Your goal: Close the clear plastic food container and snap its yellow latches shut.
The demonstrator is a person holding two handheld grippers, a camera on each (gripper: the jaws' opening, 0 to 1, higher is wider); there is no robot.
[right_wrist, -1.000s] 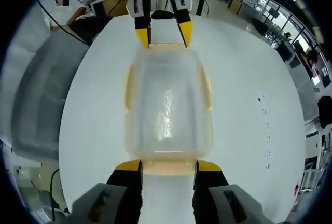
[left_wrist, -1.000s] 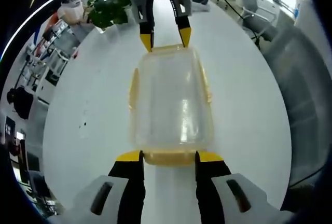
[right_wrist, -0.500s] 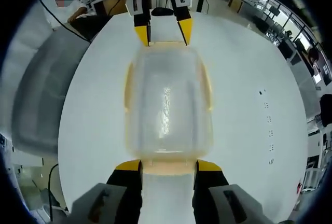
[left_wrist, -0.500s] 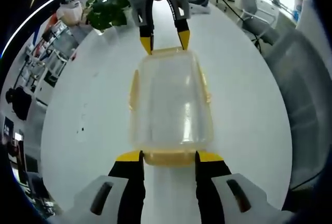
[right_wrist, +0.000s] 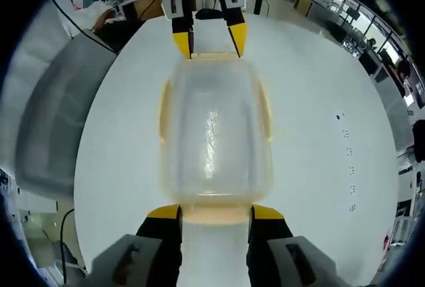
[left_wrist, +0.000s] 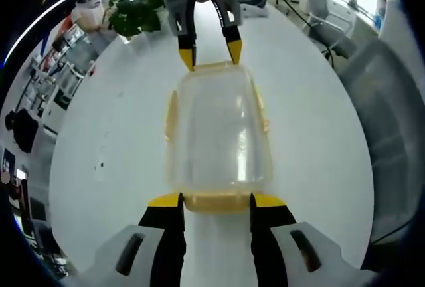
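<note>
Hand-held grippers (left_wrist: 215,200) (right_wrist: 208,211) straddle opposite end latches of container (left_wrist: 218,134).

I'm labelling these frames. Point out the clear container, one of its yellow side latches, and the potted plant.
clear container (left_wrist: 218,137), left gripper view, middle of the clear lid.
yellow side latch (right_wrist: 161,112), right gripper view, on the strip along the container's left edge.
potted plant (left_wrist: 136,9), left gripper view, on its green leaves.

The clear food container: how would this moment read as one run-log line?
container: lid on, white table | left gripper: open, straddling near end latch | right gripper: open, straddling opposite end latch | side latches: state unclear
</note>
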